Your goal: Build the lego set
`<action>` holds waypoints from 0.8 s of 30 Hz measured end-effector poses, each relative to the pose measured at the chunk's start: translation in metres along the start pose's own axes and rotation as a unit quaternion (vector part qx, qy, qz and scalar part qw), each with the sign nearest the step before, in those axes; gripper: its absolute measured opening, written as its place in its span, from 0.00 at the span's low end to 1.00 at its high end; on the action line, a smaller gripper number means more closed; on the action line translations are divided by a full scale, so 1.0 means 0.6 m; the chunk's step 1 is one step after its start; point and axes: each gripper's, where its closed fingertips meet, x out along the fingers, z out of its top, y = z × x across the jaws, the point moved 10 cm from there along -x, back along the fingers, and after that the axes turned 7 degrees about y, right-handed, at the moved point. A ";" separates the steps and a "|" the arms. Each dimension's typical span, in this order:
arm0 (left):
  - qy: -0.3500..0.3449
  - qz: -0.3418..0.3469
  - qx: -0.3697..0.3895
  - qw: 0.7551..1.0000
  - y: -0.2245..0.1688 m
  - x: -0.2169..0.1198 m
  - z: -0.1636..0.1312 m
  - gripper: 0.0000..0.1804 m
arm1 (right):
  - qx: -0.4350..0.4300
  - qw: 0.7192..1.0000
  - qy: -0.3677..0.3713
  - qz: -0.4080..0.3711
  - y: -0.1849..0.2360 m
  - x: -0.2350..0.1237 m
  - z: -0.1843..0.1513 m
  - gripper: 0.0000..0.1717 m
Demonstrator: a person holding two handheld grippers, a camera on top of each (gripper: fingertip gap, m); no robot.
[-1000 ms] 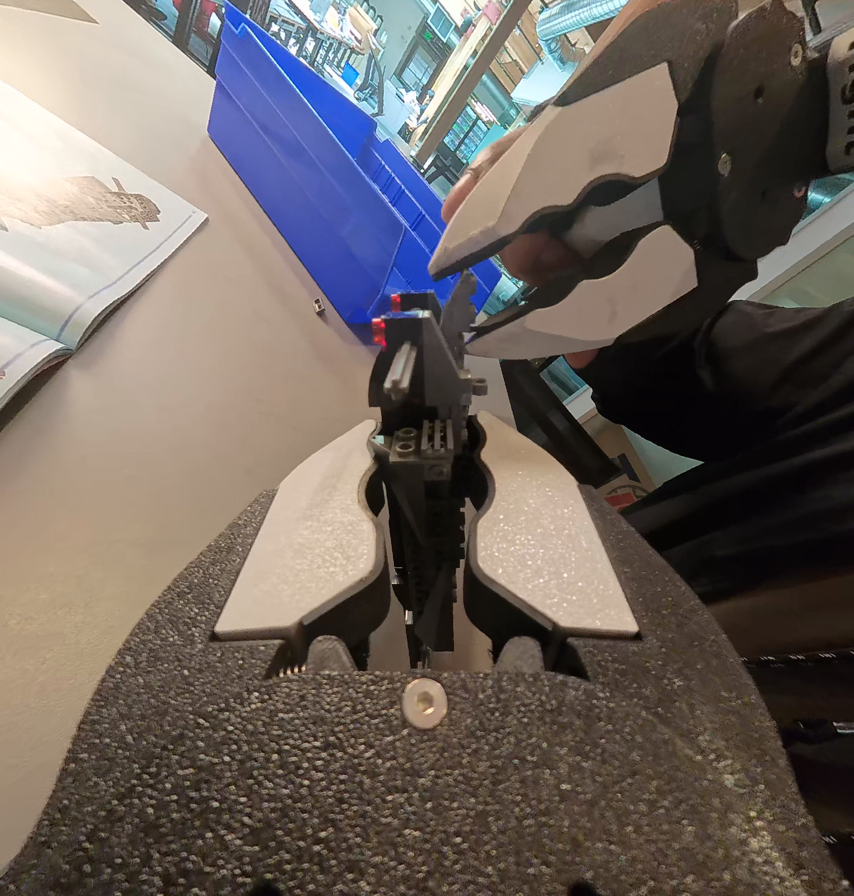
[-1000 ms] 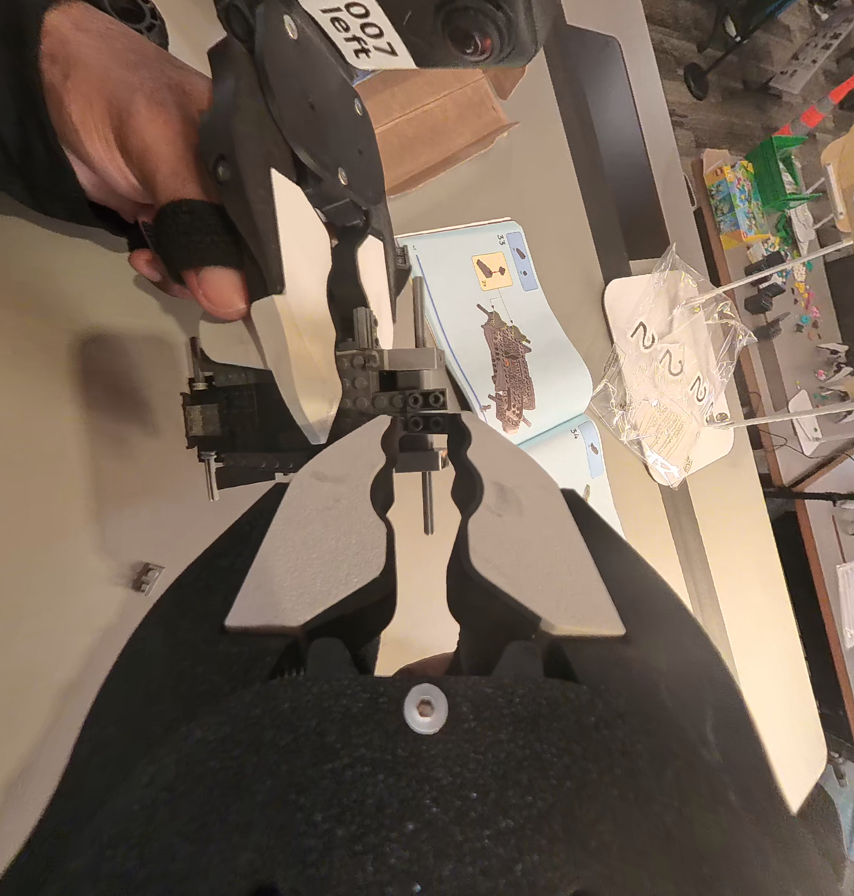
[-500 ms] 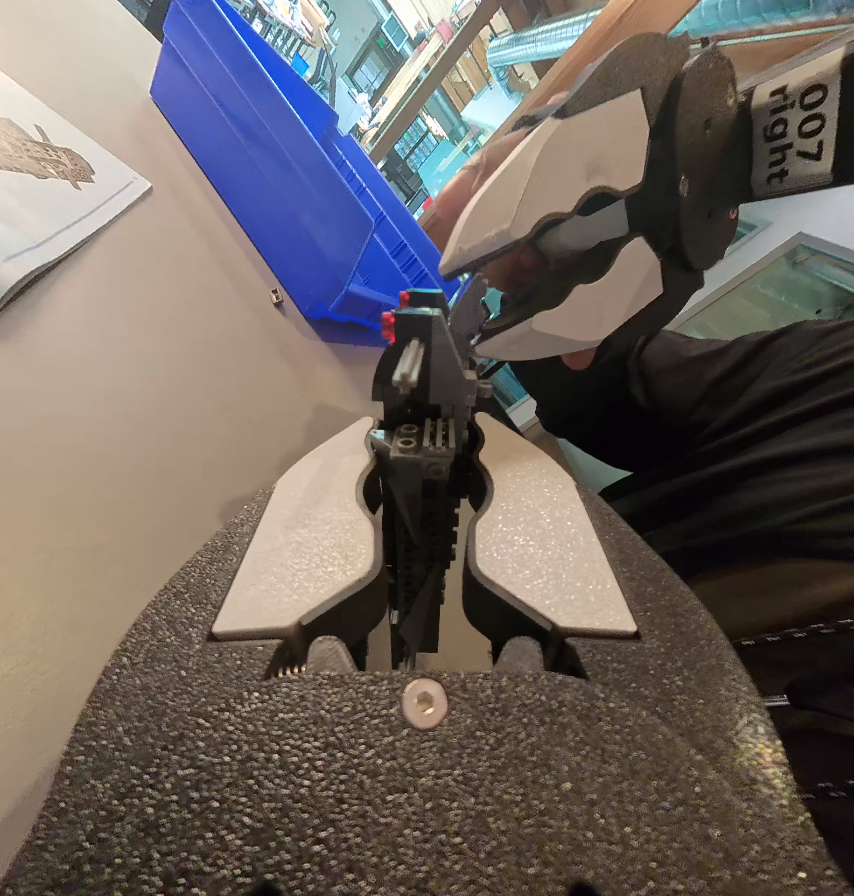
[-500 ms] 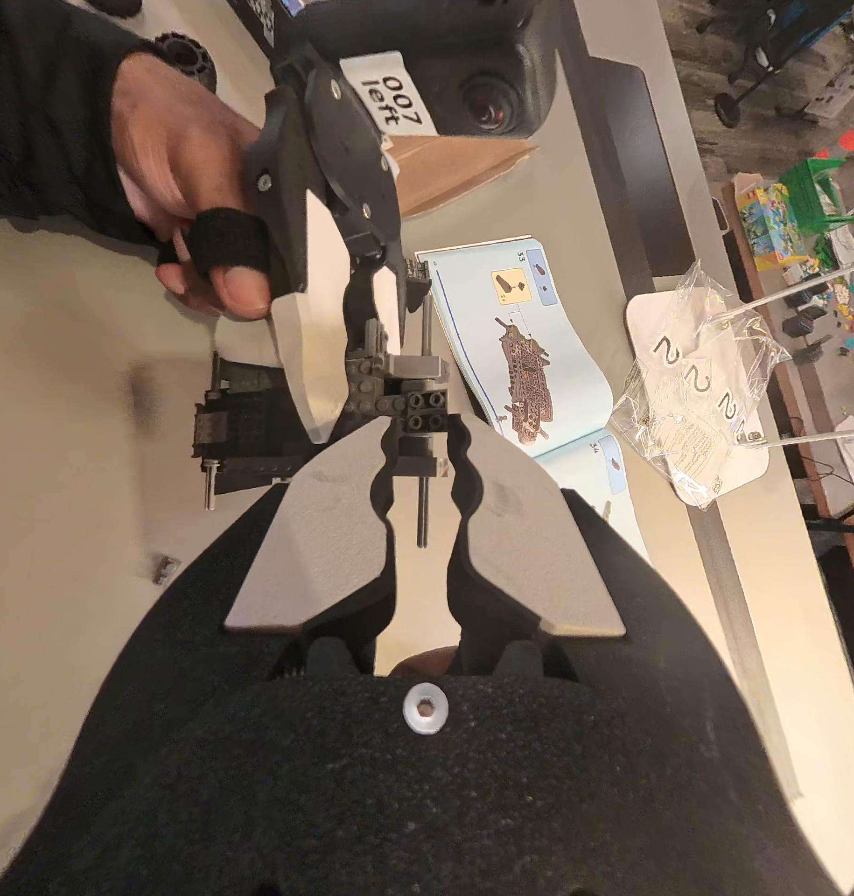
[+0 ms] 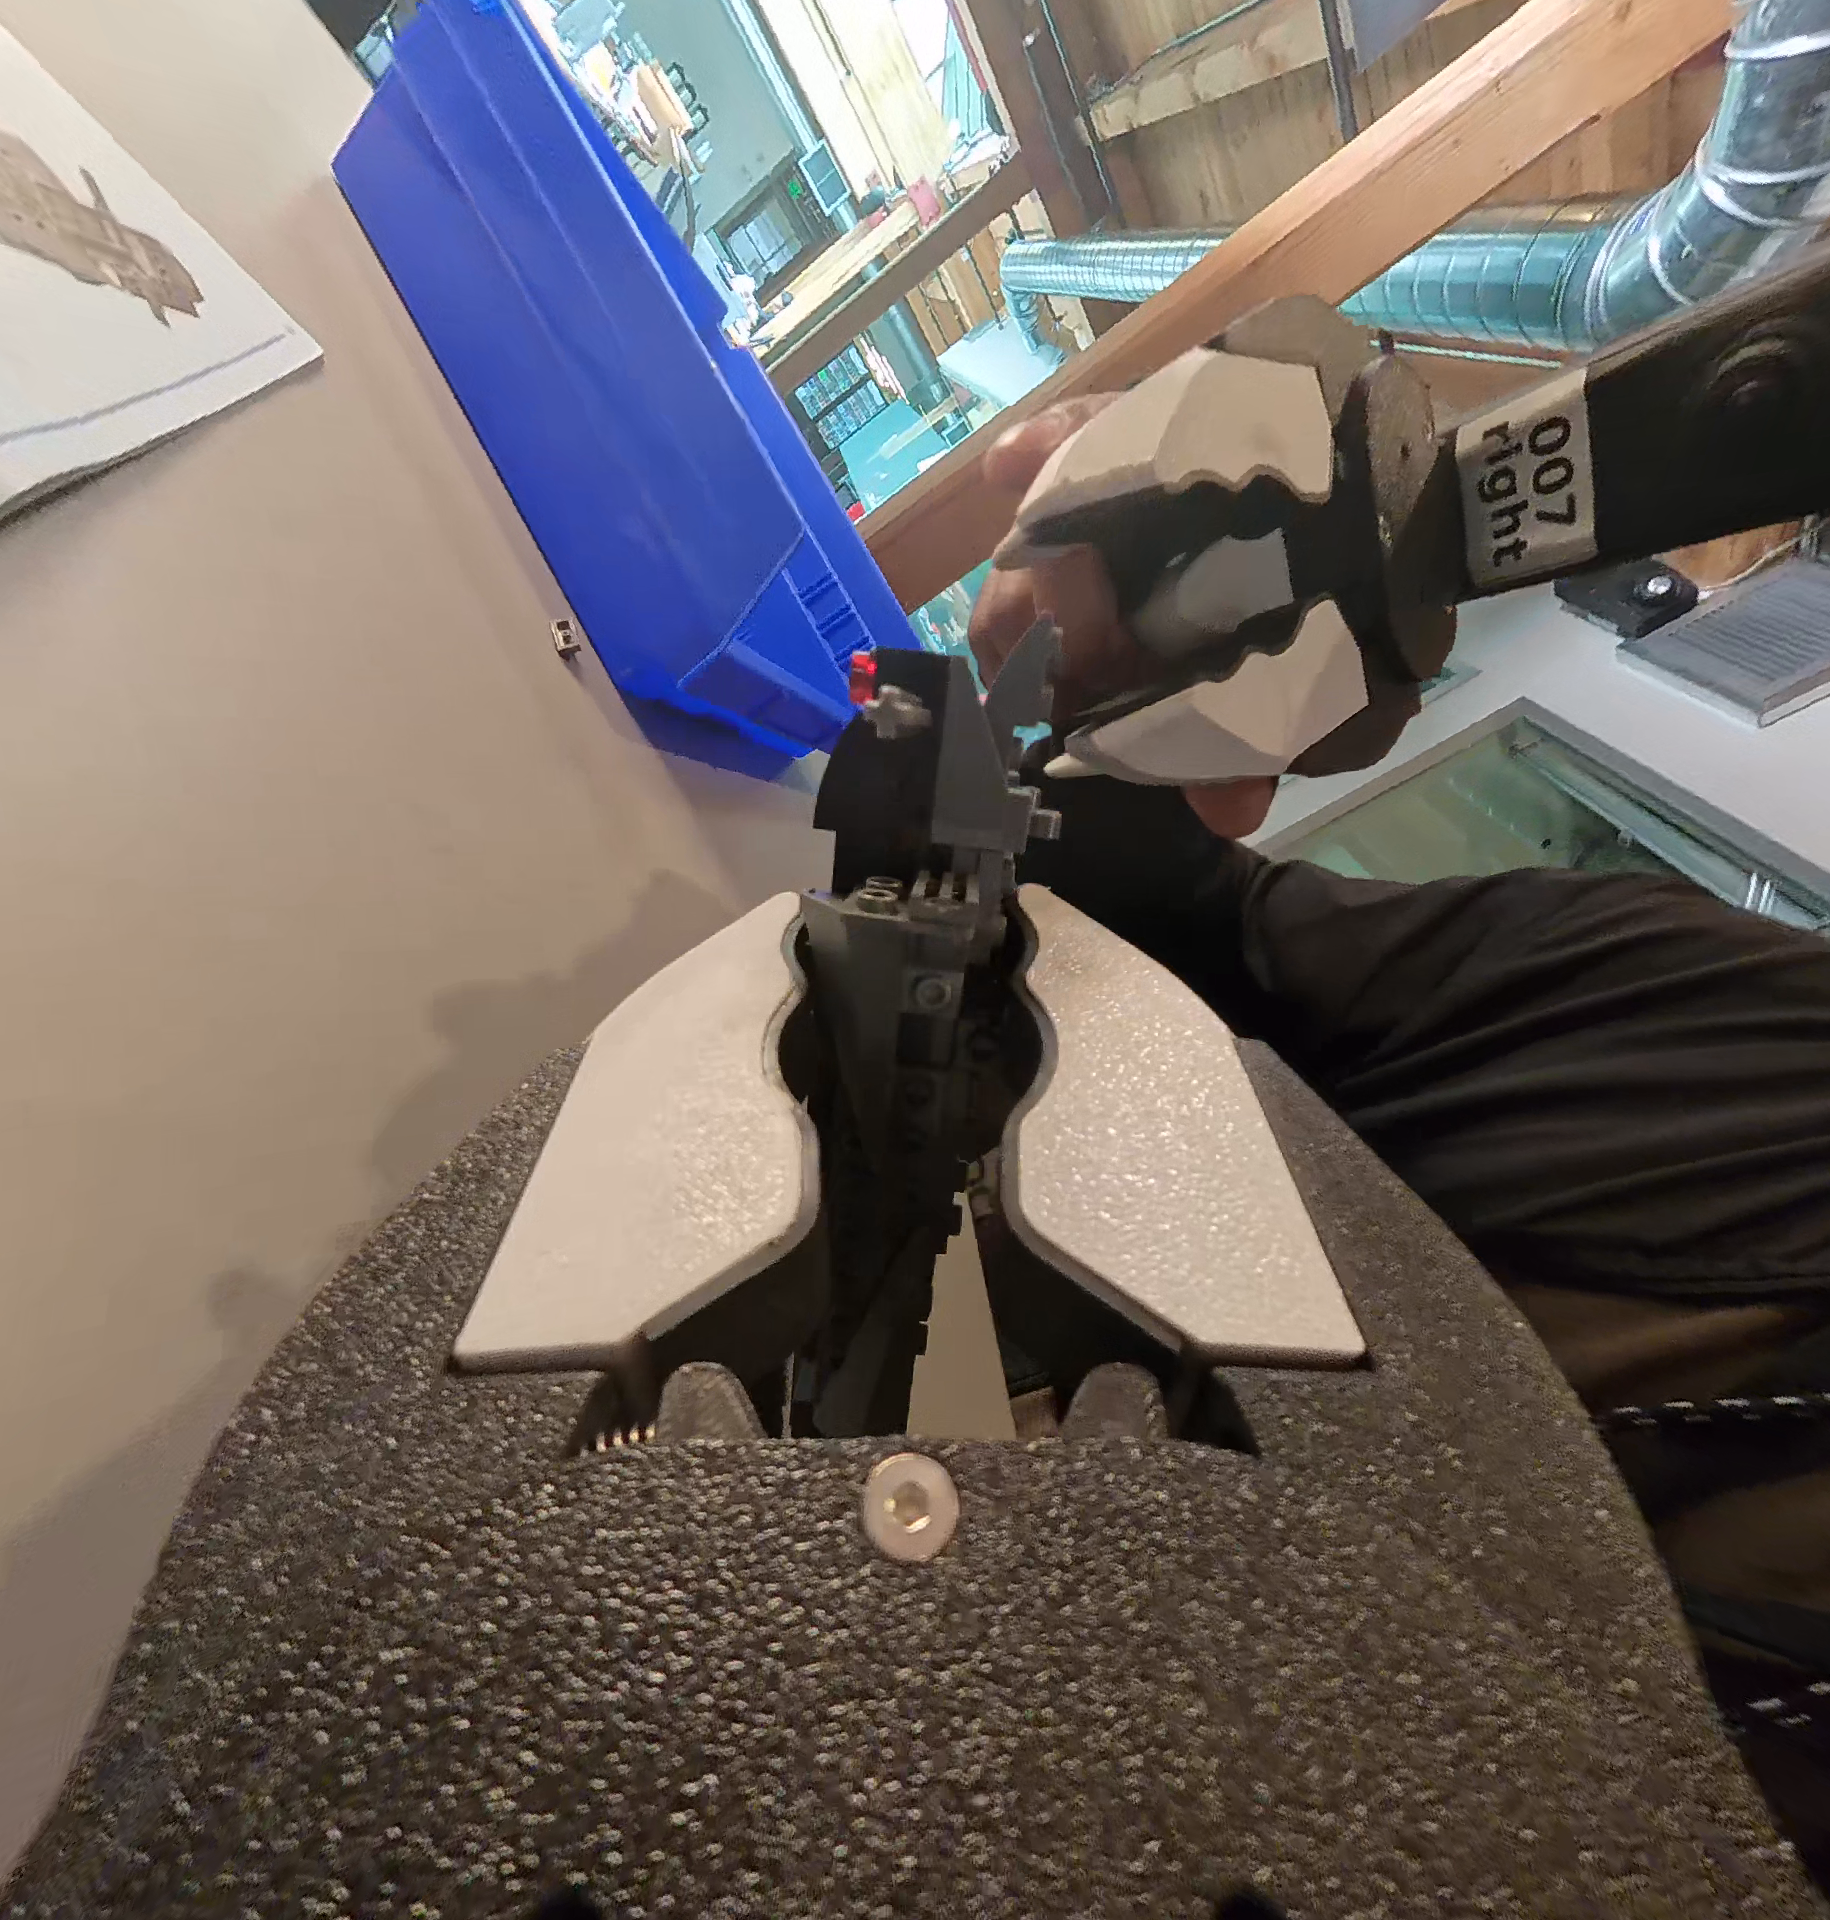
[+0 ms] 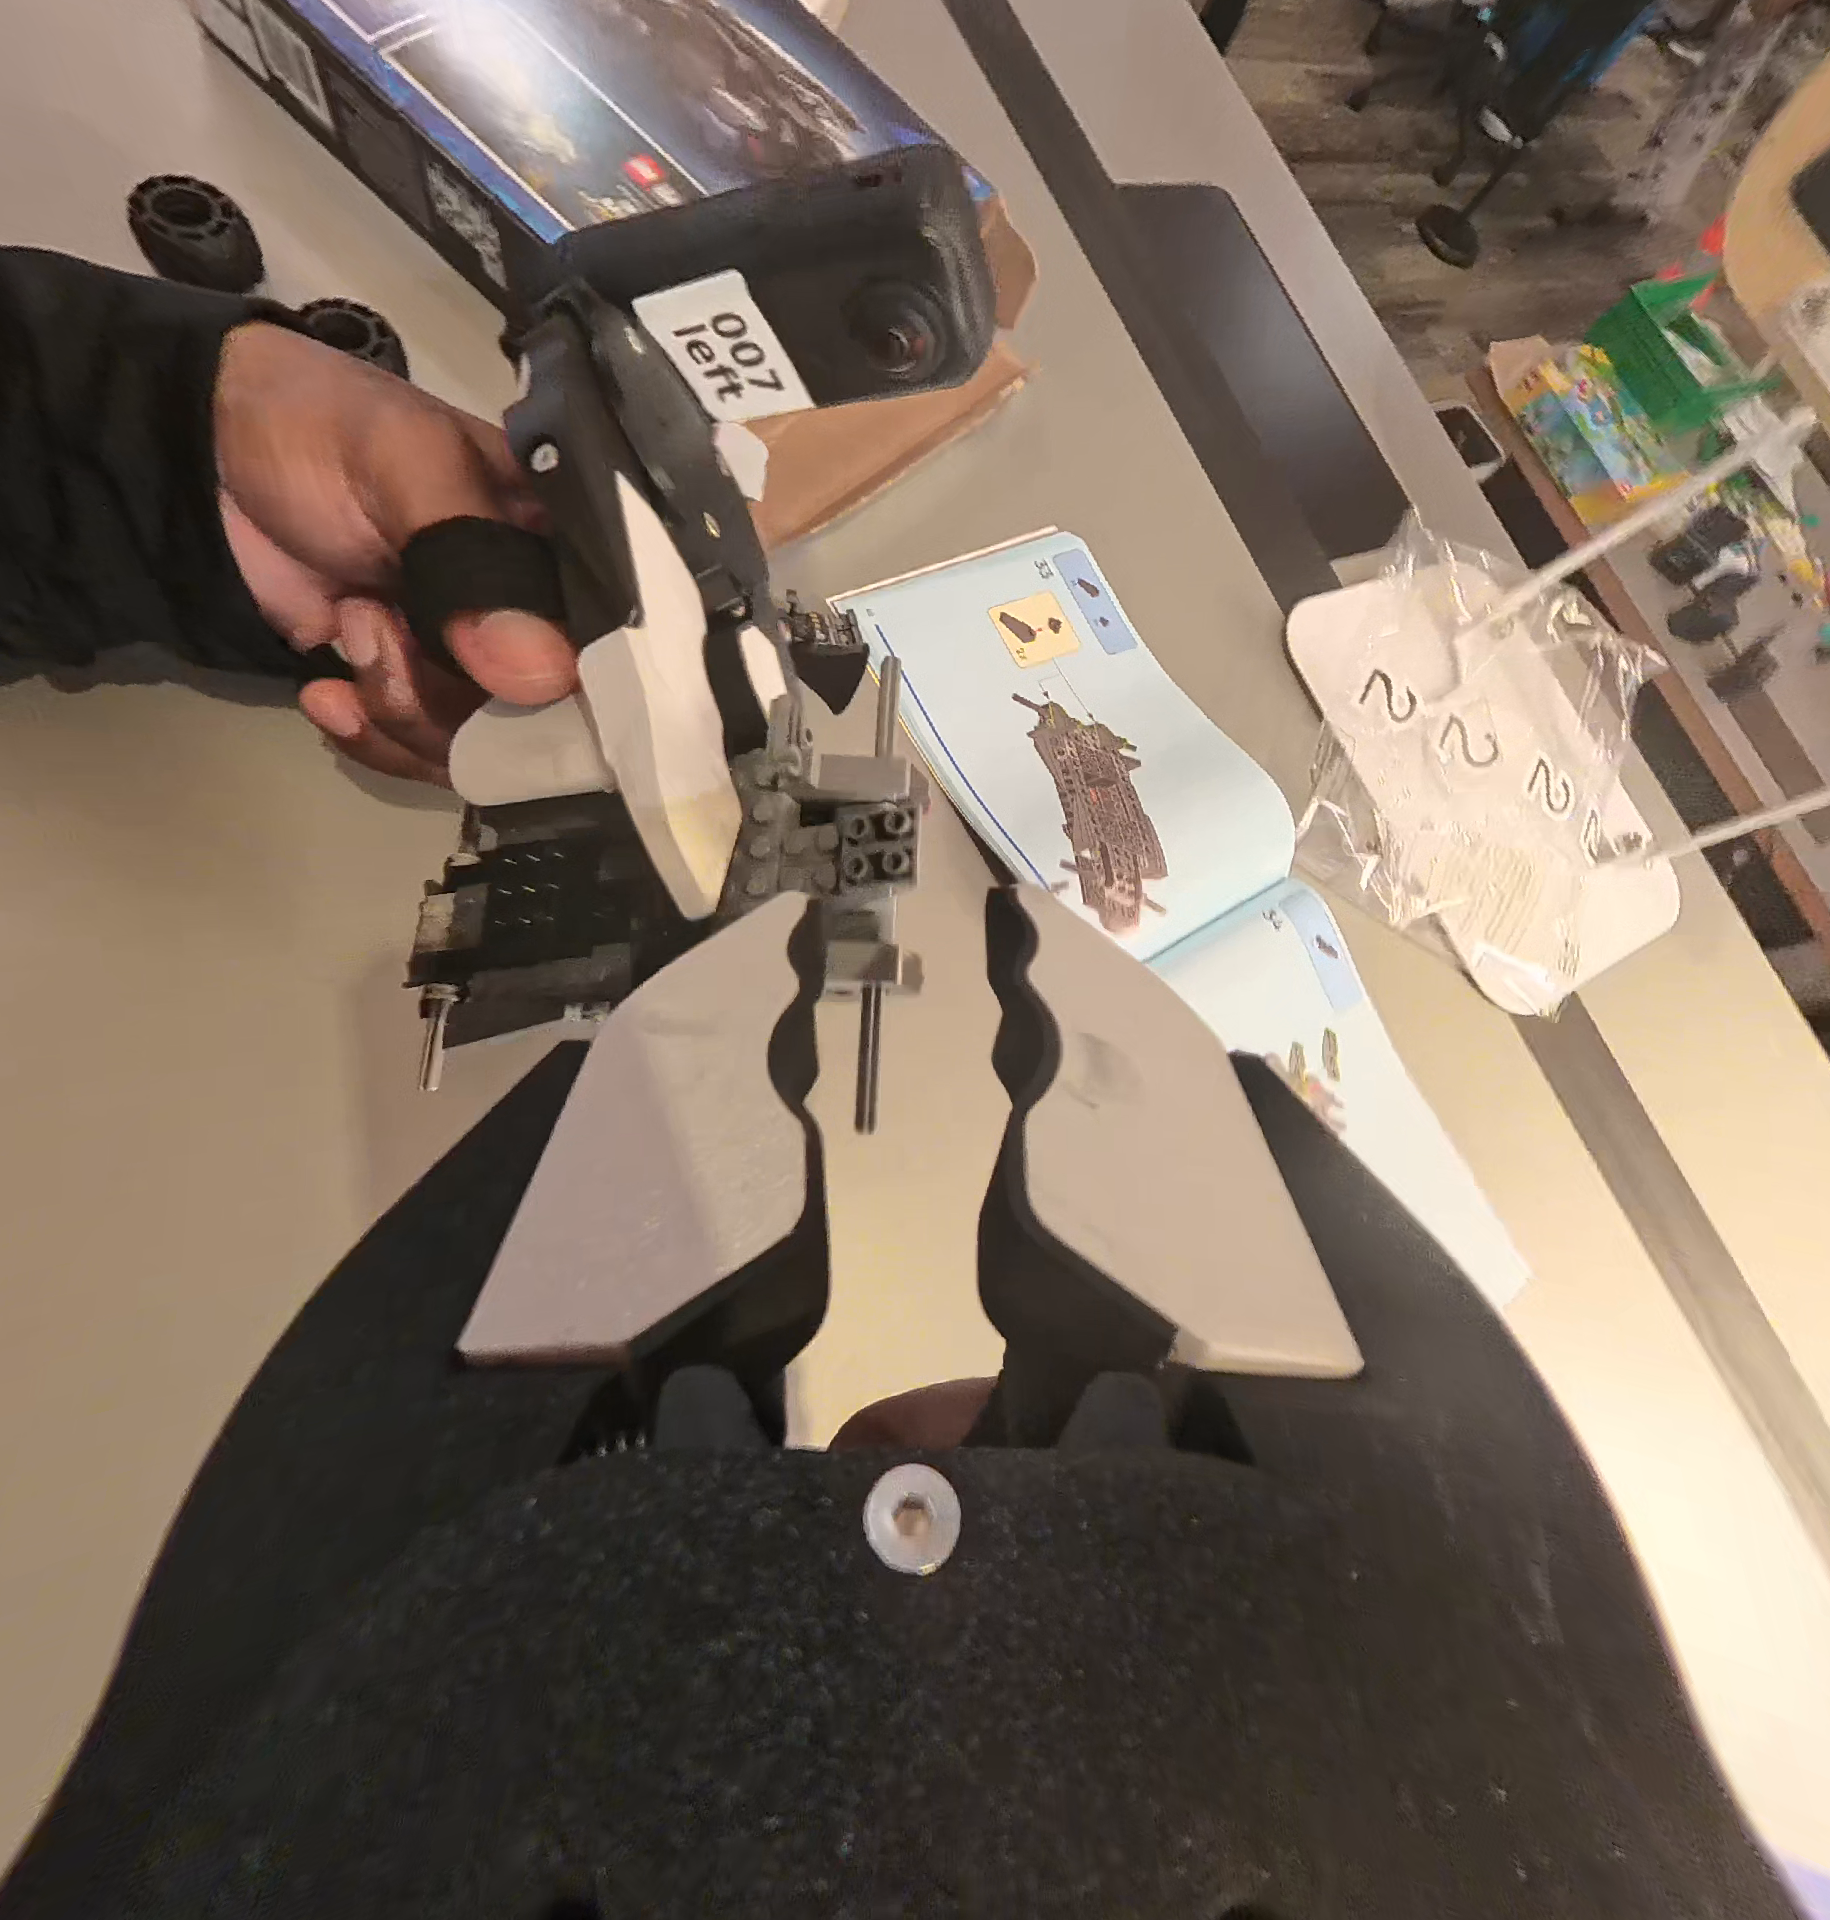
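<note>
While left gripper (image 5: pixel 906 914) pinches grey-black brick model (image 5: pixel 916 821), both pads pressed on its sides, we see model raised above beige table (image 5: pixel 215 883). Right gripper (image 6: pixel 895 904) has jaws spread; model's grey axle piece (image 6: pixel 867 1023) stands between its fingers, left finger near it, right finger apart, nothing clamped. On right lies open instruction booklet (image 6: pixel 1129 790), farther right clear plastic bag (image 6: pixel 1493 790). Far side: blue bin (image 5: pixel 589 416). We see box (image 6: pixel 578 114) at far left.
</note>
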 end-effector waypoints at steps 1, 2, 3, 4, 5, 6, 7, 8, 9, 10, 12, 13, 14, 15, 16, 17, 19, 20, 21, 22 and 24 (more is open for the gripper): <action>0.000 0.002 -0.019 1.000 0.005 -0.001 -0.001 0.18 | 0.016 1.000 -0.001 -0.005 0.001 -0.002 -0.008 0.18; 0.003 0.008 -0.035 0.999 0.010 -0.002 -0.003 0.18 | 0.035 0.999 -0.004 -0.006 0.003 -0.003 -0.018 0.18; 0.007 0.018 -0.047 0.999 0.015 -0.003 -0.006 0.19 | 0.057 0.998 -0.007 -0.002 0.008 -0.003 -0.030 0.18; 0.010 0.027 -0.056 0.998 0.019 -0.003 -0.007 0.18 | 0.080 0.997 -0.009 0.008 0.016 -0.001 -0.043 0.18; 0.013 0.033 -0.064 0.997 0.023 -0.002 -0.009 0.19 | 0.102 0.995 -0.011 0.020 0.026 0.004 -0.057 0.17; 0.018 0.035 -0.071 0.997 0.025 0.000 -0.011 0.18 | 0.119 0.992 -0.012 0.028 0.037 0.009 -0.072 0.17; 0.026 0.035 -0.076 0.996 0.027 0.003 -0.013 0.19 | 0.132 0.991 -0.012 0.032 0.048 0.016 -0.086 0.17; 0.034 0.037 -0.080 0.995 0.028 0.007 -0.016 0.18 | 0.145 0.989 -0.010 0.037 0.058 0.024 -0.099 0.18; 0.042 0.043 -0.085 0.995 0.030 0.011 -0.019 0.19 | 0.161 0.986 -0.009 0.045 0.067 0.031 -0.111 0.18; 0.048 0.051 -0.091 0.993 0.033 0.015 -0.021 0.19 | 0.179 0.982 -0.008 0.055 0.075 0.038 -0.122 0.18; 0.058 0.059 -0.106 0.991 0.039 0.022 -0.026 0.19 | 0.213 0.974 -0.008 0.076 0.089 0.050 -0.137 0.18; 0.063 0.061 -0.111 0.990 0.042 0.024 -0.027 0.19 | 0.228 0.970 -0.008 0.083 0.095 0.054 -0.143 0.18; 0.068 0.069 -0.113 0.989 0.043 0.026 -0.029 0.20 | 0.243 0.966 -0.009 0.091 0.100 0.057 -0.149 0.18; 0.074 0.082 -0.111 0.988 0.045 0.027 -0.030 0.22 | 0.258 0.961 -0.009 0.098 0.104 0.061 -0.153 0.18; 0.081 0.098 -0.110 0.986 0.046 0.028 -0.031 0.25 | 0.273 0.956 -0.008 0.103 0.108 0.064 -0.157 0.18; 0.089 0.112 -0.110 0.984 0.048 0.030 -0.032 0.27 | 0.285 0.953 -0.005 0.107 0.111 0.068 -0.160 0.18; 0.094 0.116 -0.103 0.983 0.045 0.031 -0.031 0.28 | 0.294 0.949 0.002 0.110 0.117 0.074 -0.164 0.18; 0.098 0.121 -0.100 0.983 0.044 0.032 -0.031 0.29 | 0.293 0.949 0.006 0.112 0.121 0.076 -0.164 0.18; 0.102 0.129 -0.094 0.982 0.041 0.032 -0.030 0.31 | 0.292 0.950 0.010 0.115 0.124 0.079 -0.164 0.18; 0.108 0.138 -0.083 0.981 0.038 0.033 -0.029 0.34 | 0.290 0.950 0.014 0.117 0.127 0.081 -0.163 0.18; 0.126 0.179 -0.053 0.974 0.032 0.033 -0.027 0.39 | 0.283 0.952 0.020 0.118 0.134 0.087 -0.160 0.18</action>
